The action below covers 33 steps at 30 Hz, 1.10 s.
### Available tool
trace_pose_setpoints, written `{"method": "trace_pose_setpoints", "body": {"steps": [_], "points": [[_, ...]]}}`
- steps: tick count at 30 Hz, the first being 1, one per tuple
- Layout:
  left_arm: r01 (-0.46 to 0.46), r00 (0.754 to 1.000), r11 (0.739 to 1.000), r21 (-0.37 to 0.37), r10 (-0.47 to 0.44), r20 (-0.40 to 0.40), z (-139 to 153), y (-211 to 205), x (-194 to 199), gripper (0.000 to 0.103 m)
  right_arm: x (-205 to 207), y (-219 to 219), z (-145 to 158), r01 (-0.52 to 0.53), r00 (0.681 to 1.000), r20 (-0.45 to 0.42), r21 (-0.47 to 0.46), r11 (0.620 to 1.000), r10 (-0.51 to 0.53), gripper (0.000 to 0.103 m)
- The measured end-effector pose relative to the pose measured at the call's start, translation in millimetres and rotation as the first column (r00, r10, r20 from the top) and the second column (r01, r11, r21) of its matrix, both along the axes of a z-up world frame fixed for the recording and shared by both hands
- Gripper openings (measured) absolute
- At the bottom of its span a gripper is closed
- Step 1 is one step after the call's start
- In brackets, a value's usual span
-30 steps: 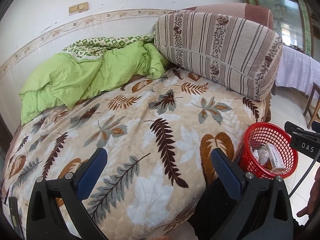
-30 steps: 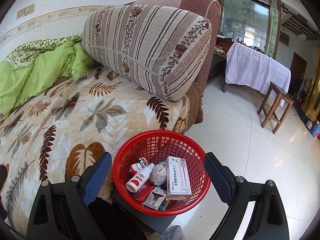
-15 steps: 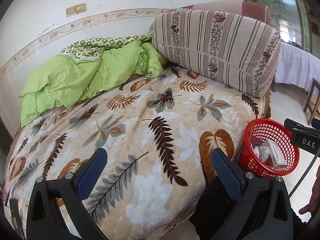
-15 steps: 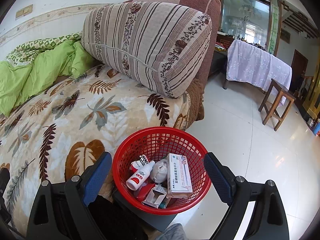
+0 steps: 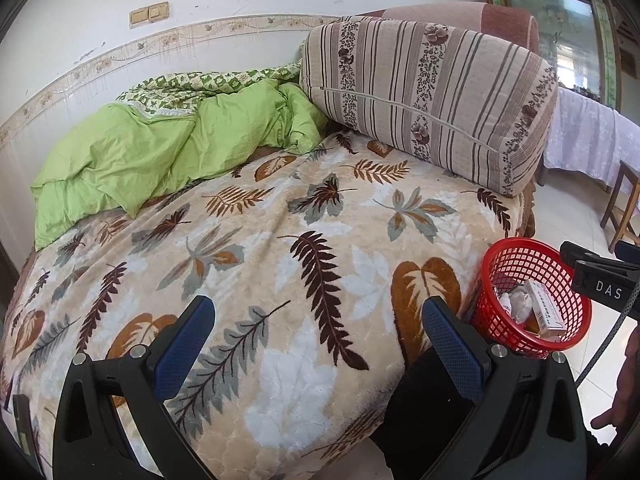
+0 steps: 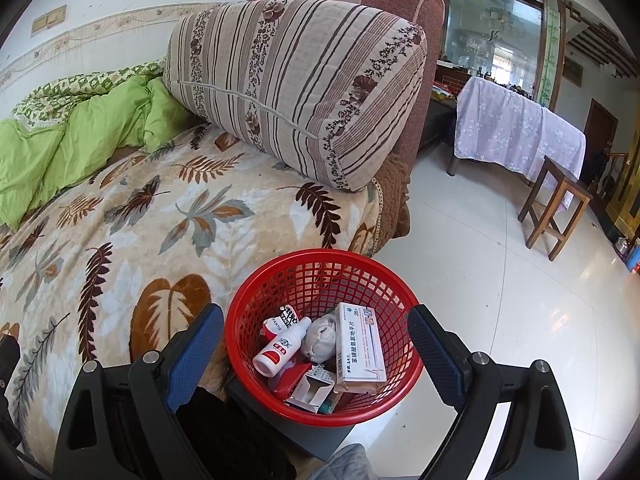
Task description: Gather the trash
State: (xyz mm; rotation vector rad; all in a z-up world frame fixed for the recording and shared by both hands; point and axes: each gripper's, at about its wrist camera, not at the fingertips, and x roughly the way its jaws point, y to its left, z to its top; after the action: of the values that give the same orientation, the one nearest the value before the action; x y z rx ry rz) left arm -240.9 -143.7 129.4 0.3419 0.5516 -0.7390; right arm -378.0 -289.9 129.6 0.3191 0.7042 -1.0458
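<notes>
Trash (image 6: 362, 344) fills basket (image 6: 404, 388) (tongs empty).

The left wrist view looks down and forward over the beige leaf-patterned blanket (image 5: 280, 248) on the bed, toward the wall; the round red plastic mesh basket (image 5: 516, 264) sits at its right edge. The right wrist view hangs close above that same basket (image 6: 320, 276) at lower centre, facing the white tiled floor (image 6: 480, 272) at right. Both share the striped quilted bolster cushion (image 5: 432, 96) and crumpled green quilt (image 5: 168, 140)
</notes>
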Motion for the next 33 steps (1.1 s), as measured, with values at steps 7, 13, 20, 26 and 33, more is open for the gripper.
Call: {"method": "trace_pose_setpoints", "body": {"steps": [7,13,20,26,33], "points": [[0.002,1.000,1.000,-0.001,-0.002,-0.001,-0.1,-0.1,-0.5,0.103,-0.1,0.8,-0.2,0.000,1.000,-0.001,0.000,1.000,0.000,0.095],[0.003,1.000,1.000,-0.001,-0.003,-0.001,-0.8,-1.2,-2.1,0.103,0.1,0.5,-0.3,-0.001,1.000,0.000,0.002,1.000,0.001,0.095],[0.001,1.000,1.000,-0.003,-0.001,0.000,-0.4,-0.6,-1.7,0.103,-0.5,1.6,-1.4,-0.003,1.000,0.000,0.004,1.000,0.003,0.095],[0.001,1.000,1.000,-0.004,-0.001,0.001,-0.2,-1.2,-2.4,0.103,-0.3,1.6,-2.1,-0.002,1.000,0.000,0.006,1.000,0.002,0.095],[0.003,1.000,1.000,-0.005,-0.003,-0.002,-0.1,-1.0,-2.7,0.103,-0.8,4.1,-4.1,-0.005,1.000,0.000,0.011,1.000,0.005,0.094]]}}
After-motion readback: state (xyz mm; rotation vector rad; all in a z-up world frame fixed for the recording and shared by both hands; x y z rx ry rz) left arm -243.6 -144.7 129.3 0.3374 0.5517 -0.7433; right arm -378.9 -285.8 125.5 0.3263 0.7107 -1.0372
